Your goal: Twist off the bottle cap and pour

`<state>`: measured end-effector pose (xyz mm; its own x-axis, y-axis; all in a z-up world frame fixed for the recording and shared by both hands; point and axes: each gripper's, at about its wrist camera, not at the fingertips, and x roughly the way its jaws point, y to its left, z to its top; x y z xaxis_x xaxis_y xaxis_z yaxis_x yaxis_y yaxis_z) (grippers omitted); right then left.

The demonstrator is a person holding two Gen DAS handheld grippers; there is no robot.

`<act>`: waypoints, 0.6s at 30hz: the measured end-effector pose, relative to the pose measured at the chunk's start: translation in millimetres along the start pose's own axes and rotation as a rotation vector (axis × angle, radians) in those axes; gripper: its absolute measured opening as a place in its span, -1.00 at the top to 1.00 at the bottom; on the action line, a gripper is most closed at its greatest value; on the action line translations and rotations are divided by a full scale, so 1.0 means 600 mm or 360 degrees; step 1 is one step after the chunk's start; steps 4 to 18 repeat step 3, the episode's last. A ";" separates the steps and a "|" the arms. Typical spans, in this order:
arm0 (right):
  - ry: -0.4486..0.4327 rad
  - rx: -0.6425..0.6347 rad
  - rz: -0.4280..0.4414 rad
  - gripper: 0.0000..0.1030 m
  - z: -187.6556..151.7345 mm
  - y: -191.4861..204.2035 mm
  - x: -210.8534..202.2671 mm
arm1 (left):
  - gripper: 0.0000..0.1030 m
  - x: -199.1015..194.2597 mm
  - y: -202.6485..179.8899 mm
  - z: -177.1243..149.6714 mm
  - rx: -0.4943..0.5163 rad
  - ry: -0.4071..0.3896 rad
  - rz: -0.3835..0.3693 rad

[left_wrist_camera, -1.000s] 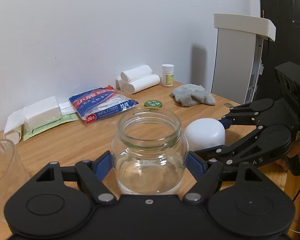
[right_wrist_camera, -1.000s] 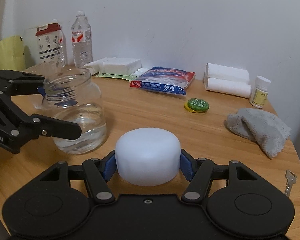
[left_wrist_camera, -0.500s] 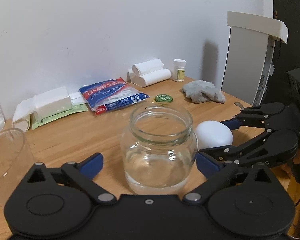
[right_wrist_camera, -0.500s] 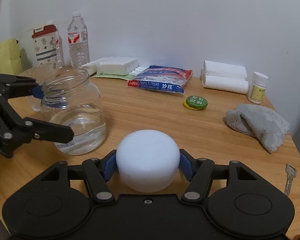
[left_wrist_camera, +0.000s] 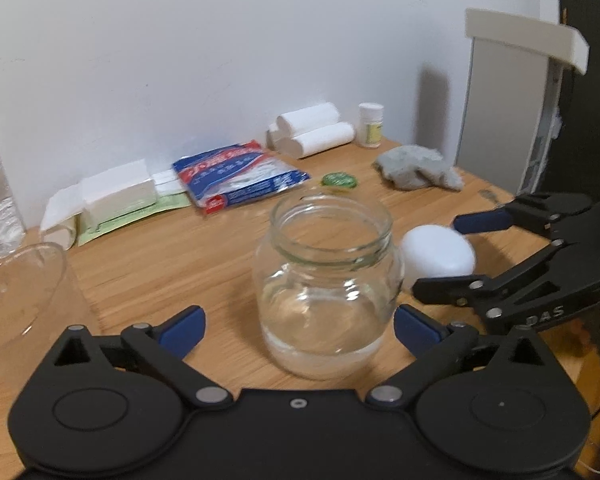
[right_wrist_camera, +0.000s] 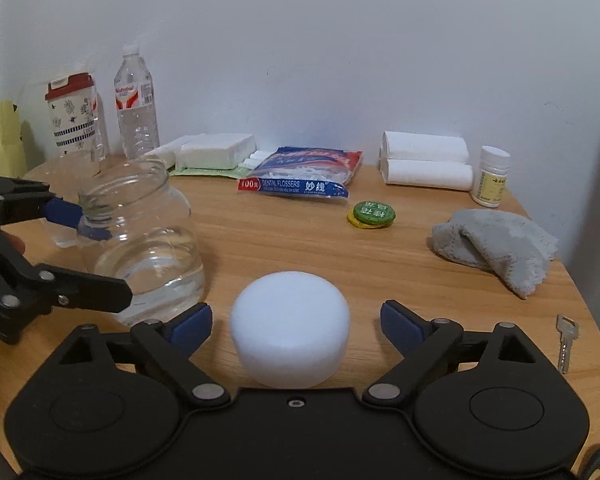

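Note:
A clear glass jar [left_wrist_camera: 326, 280] with a little water and no lid stands on the wooden table [right_wrist_camera: 280, 240]. My left gripper [left_wrist_camera: 299, 326] is around it with its jaws still opening, and both blue pads [left_wrist_camera: 182, 326] are clear of the glass. The white round cap [right_wrist_camera: 290, 326] rests on the table just right of the jar [right_wrist_camera: 140, 240]. My right gripper [right_wrist_camera: 296, 325] has its jaws opening around it, with a gap on each side. In the left wrist view the cap [left_wrist_camera: 438, 250] shows between the right gripper's fingers [left_wrist_camera: 480, 222].
An empty glass cup [left_wrist_camera: 24, 292] stands left of the jar. Along the wall are a water bottle [right_wrist_camera: 136, 120], a red-lidded tumbler [right_wrist_camera: 74, 116], tissue packs [right_wrist_camera: 216, 152], a floss bag [right_wrist_camera: 300, 174], paper rolls [right_wrist_camera: 426, 164] and a pill bottle [right_wrist_camera: 492, 182]. A green tin [right_wrist_camera: 372, 214], grey cloth [right_wrist_camera: 496, 248] and key [right_wrist_camera: 565, 342] lie right.
The left gripper let go of the jar and spread wide. The right gripper then let go of the white cap, which now sits free on the table.

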<state>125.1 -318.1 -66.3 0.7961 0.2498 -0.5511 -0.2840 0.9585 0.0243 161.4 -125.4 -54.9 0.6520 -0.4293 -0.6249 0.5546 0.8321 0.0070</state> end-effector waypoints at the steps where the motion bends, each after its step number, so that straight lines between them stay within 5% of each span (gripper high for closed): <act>1: -0.0005 -0.0001 -0.0006 -0.85 0.000 0.002 -0.002 | -0.99 0.000 0.001 -0.001 -0.0013 0.0008 -0.0007; 18: -0.0013 -0.0004 -0.0010 -0.85 0.000 0.008 -0.008 | -0.99 -0.004 0.005 -0.002 -0.0037 0.0013 -0.0025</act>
